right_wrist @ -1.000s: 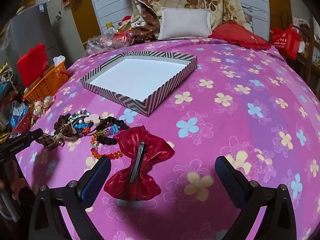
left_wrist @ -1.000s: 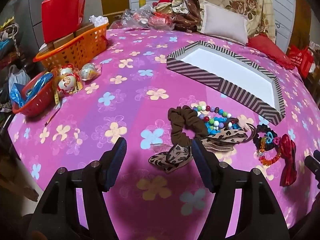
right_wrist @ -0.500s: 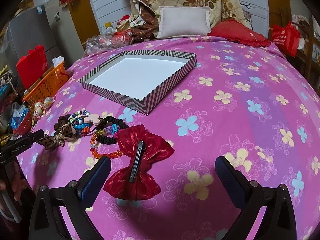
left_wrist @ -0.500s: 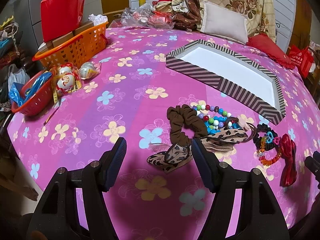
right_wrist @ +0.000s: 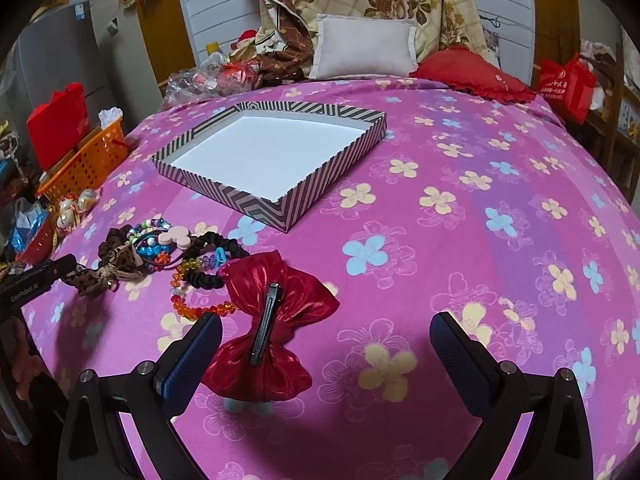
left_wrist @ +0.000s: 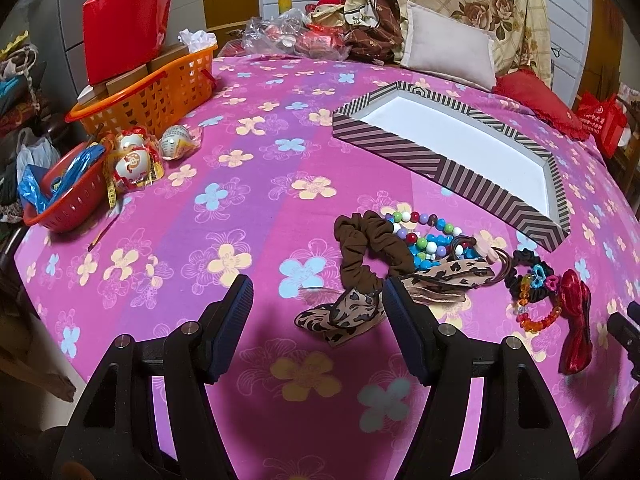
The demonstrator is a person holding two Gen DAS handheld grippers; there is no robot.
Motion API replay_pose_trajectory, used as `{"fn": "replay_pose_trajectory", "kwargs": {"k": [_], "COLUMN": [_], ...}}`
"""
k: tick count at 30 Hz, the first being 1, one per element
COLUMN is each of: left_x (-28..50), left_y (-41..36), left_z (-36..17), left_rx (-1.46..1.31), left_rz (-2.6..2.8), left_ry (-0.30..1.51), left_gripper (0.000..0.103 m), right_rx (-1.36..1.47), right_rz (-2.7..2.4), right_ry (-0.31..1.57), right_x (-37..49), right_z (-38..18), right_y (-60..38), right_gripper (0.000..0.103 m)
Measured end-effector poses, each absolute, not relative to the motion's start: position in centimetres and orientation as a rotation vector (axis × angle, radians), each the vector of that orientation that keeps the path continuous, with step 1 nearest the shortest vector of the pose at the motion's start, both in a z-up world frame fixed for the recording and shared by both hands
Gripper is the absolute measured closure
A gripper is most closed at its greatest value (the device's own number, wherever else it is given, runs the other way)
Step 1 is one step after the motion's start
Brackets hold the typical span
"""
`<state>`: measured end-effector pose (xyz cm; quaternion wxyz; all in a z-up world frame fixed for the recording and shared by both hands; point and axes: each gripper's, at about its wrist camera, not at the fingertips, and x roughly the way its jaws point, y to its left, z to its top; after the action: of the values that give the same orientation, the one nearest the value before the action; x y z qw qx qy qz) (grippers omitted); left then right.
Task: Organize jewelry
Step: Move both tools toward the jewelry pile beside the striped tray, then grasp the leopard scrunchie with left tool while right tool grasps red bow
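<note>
step: pre-grasp, nothing picked | left gripper (left_wrist: pixel 318 308) jaws spread, empty, by leopard bow (left_wrist: pixel 348 314) | right gripper (right_wrist: pixel 326 342) jaws spread, empty, near red bow clip (right_wrist: pixel 276 320) | jewelry pile on bedspread, striped tray (right_wrist: pixel 320 186) bare | next: I close on a bow, carry to tray

Jewelry heap (left_wrist: pixel 440 256) on bedspread (left_wrist: pixel 248 208), before tray (left_wrist: pixel 452 152); basket (left_wrist: pixel 148 92) far left.

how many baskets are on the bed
2, both at the left edge of the bed in the left wrist view: an orange basket holding boxes, and a smaller red basket nearer the camera with blue wrappers inside. Others may be out of view.
</note>
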<state>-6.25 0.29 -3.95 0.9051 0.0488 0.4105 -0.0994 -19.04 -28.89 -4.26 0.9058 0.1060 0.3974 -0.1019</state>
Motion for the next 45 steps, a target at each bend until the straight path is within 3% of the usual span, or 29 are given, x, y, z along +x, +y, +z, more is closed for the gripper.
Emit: {"fn": "replay_pose_trajectory", "kwargs": {"k": [19, 45], "left_x": [-7.1, -5.3], "left_y": [0.0, -2.1], "left_z": [-2.9, -5.7], "left_rx": [0.096, 0.094], "left_rz": [-0.227, -0.314], "left_ry": [0.800, 0.916], "left_gripper": [0.035, 0.033], "right_rx": [0.162, 0.225], "right_rz": [-0.227, -0.193], "right_ry": [0.841, 0.875], "right_x": [-19.0, -18.4], "right_z": [-3.8, -5.1], "right_y": [-28.2, -28.8], "right_gripper": [0.000, 0.000]}}
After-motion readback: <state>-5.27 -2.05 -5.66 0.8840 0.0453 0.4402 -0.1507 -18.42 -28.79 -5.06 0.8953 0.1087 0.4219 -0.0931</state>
